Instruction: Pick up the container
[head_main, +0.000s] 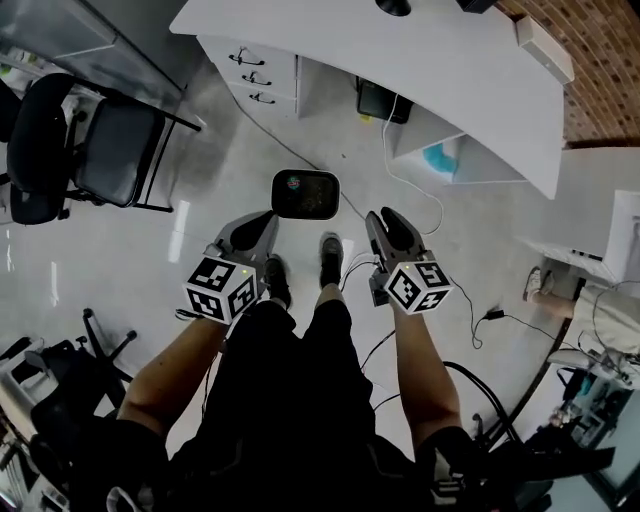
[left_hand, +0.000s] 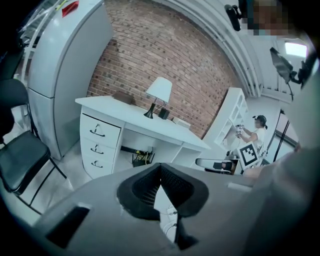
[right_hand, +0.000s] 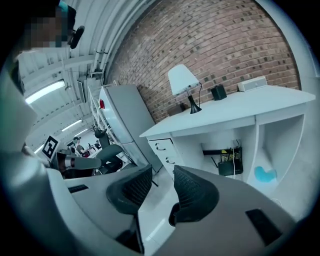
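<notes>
Both forearms are stretched out in front of me, tools tipped down a bit. My left tool (head_main: 262, 226) is clamped tight on nothing, and my right tool (head_main: 384, 223) has its jaws apart, empty too. The container (head_main: 305, 194) sits on the floor (head_main: 120, 262) just past my shoes (head_main: 330, 258), between the two tools.

Bare floor (head_main: 225, 160) lies open on the left, right and far sides of the container (head_main: 305, 193). Far: white desk (head_main: 420, 60) with drawer unit (head_main: 255, 70), a white cable (head_main: 386, 150) trailing from it across the floor right of the container. Left: black chair (head_main: 100, 150). Near right: black cables (head_main: 492, 314). The person's shoes (head_main: 330, 258) stand just near of the container
</notes>
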